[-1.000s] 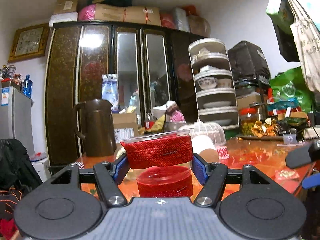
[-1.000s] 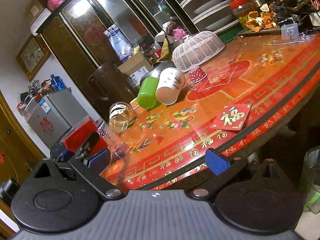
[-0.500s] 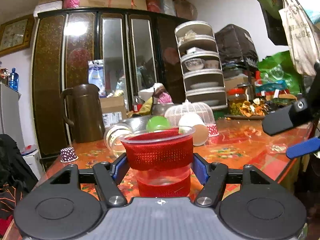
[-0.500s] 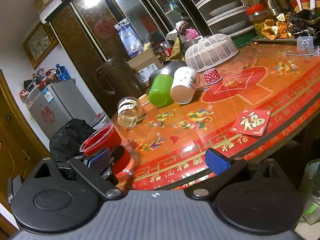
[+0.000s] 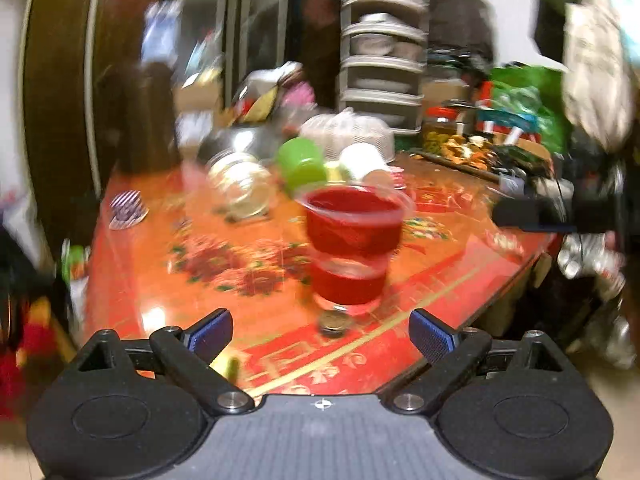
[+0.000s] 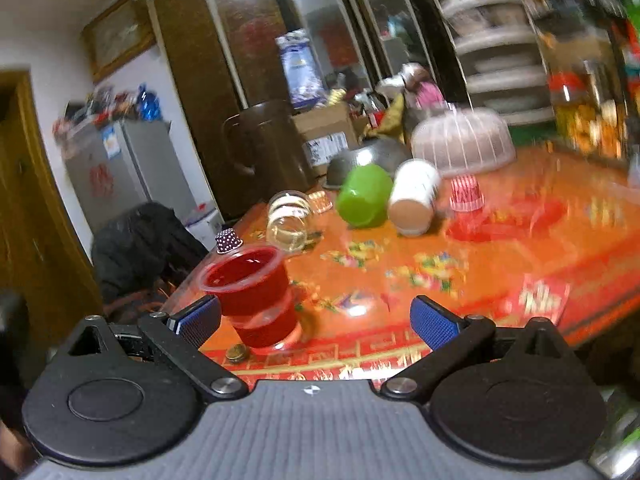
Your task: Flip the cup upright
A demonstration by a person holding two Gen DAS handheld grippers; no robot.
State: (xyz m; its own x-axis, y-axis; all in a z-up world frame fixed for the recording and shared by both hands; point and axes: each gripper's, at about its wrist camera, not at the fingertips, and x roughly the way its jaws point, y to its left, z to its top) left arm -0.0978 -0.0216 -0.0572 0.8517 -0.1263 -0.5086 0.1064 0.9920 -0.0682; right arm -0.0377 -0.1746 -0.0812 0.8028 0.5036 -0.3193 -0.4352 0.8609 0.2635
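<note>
My left gripper [image 5: 320, 330] is now wide open and empty; half a second ago its blue pads were clamped on the clear plastic cup with red mesh sleeve [image 5: 352, 244]. The cup stands upright at 12 o'clock, near the edge of the orange patterned table [image 5: 248, 312]. My right gripper [image 6: 316, 316] is open and empty too. I judge this flip is finished.

left gripper [image 5: 320, 330], right gripper [image 6: 316, 318]: black linkages, blue ribbed pads, silver screws, grey ribbed base.
</note>
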